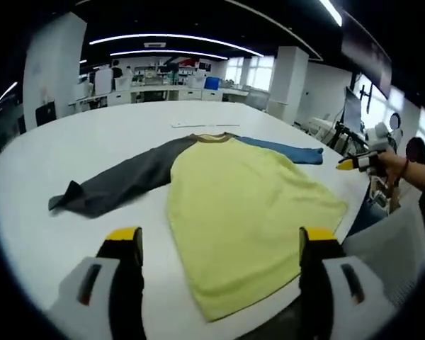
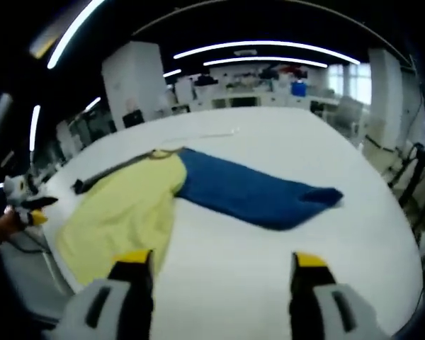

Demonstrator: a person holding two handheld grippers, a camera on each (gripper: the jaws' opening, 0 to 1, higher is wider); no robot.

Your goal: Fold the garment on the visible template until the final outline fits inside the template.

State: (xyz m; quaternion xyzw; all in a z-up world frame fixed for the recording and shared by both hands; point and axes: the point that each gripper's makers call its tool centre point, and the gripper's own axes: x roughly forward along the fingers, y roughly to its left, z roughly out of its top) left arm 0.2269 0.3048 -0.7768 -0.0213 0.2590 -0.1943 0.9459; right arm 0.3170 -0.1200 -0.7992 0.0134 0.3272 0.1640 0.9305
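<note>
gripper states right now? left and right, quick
Left gripper: open, holding nothing, above the hem of the yellow shirt.
Right gripper: open, holding nothing, over bare white table near the blue sleeve.

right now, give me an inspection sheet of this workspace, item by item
surface: white table, broad, with a rounded edge.
job's things: garment lying flat and unfolded, yellow body, grey sleeve and blue sleeve spread to opposite sides; no template outline can be made out.
clutter: a thin pale strip beyond the collar, too small to tell what it is.
grippers: left gripper open over the hem, touching nothing; right gripper open over bare table near the blue sleeve.
cables: nothing seen.
surroundings: open office with ceiling light strips, desks and a blue box at the back, a pillar.
</note>
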